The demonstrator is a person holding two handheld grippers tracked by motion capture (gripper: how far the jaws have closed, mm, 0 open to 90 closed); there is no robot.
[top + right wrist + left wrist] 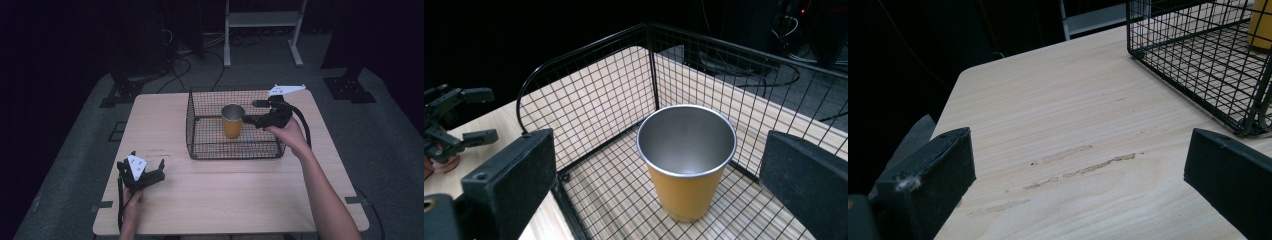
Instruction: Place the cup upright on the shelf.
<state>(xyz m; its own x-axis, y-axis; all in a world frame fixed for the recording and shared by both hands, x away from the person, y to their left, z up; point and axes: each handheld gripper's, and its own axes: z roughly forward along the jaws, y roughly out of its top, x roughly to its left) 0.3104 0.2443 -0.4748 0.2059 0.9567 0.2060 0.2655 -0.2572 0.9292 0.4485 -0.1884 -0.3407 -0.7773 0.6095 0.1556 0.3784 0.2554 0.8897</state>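
I hold my right gripper over the right side of the wire basket, its jaws spread wide and holding nothing. From the camera riding on it, the two black jaws stand far apart at either side, and the cup sits between them farther on, clear of both. The cup is orange on the outside with a bare metal inside and rim. It stands upright on the floor of the basket, near the middle, its mouth open upward. From above, the tips of my right gripper reach toward the cup's right side, just beside the rim; I cannot tell whether one tip touches it.

My left gripper rests low over the near left part of the table, well apart from the basket. Its jaws are wide open too, with only bare wood between them. In its own camera the near corner of the basket stands ahead to the right, and a strip of the orange cup shows through the mesh at the top edge.
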